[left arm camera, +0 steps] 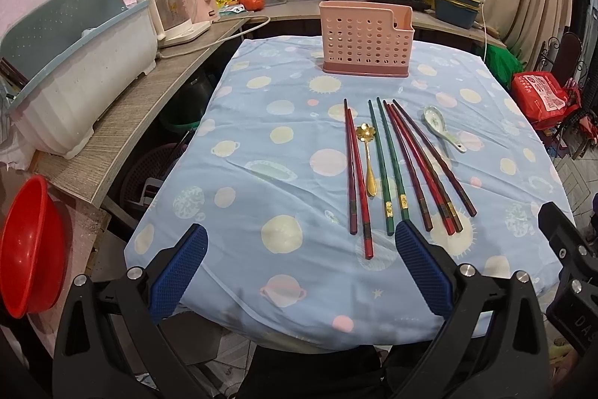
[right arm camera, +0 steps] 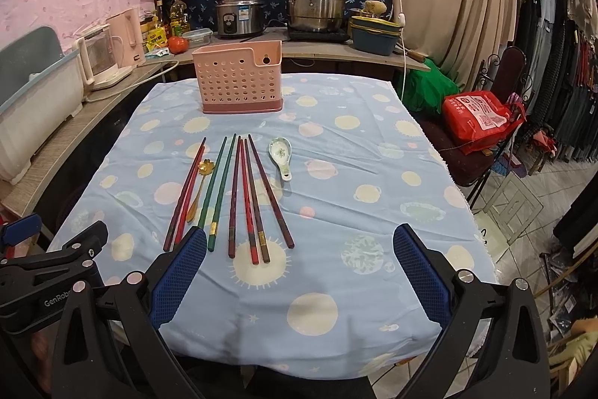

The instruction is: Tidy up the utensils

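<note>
Both grippers hover at the near edge of the bench (right arm camera: pixel 336 305), left gripper (left arm camera: pixel 301 238) and right gripper (right arm camera: pixel 299 242) each with fingers spread wide, holding nothing. Ahead lie the chopsticks (right arm camera: pixel 243 197), gold spoon (right arm camera: pixel 198 189) and ceramic spoon (right arm camera: pixel 281 154); beyond stands the pink holder (right arm camera: pixel 241 77).

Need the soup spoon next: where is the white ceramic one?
The ceramic spoon lies on the tablecloth, right of the chopsticks, nearer than the pink holder.
</note>
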### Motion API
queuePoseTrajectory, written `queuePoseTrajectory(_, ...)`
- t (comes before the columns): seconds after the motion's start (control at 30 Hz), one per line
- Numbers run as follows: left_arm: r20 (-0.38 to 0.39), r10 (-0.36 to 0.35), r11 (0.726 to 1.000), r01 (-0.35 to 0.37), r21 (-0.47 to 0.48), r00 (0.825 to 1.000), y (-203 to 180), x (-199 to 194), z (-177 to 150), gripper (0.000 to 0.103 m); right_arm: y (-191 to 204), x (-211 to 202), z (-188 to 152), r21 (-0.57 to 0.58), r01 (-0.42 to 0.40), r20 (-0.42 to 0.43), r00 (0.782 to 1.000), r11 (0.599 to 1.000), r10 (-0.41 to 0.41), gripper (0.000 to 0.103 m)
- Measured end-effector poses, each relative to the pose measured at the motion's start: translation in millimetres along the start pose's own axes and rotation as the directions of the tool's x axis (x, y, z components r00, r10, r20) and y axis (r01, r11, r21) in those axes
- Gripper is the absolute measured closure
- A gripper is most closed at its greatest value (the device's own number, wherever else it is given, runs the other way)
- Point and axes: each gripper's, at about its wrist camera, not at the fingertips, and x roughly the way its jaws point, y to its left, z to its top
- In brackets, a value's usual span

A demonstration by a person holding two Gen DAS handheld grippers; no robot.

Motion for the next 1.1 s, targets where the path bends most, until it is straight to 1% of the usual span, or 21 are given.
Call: queuePoseTrajectory(1.1,0.015,0.009,1.000,-0.009,0.000,1.000,3.5,-3.8,4.6,0.007,-0.4,-0.9,4.1,-0.002,-0.007,0.007,1.000,1.000,0.007,0.007)
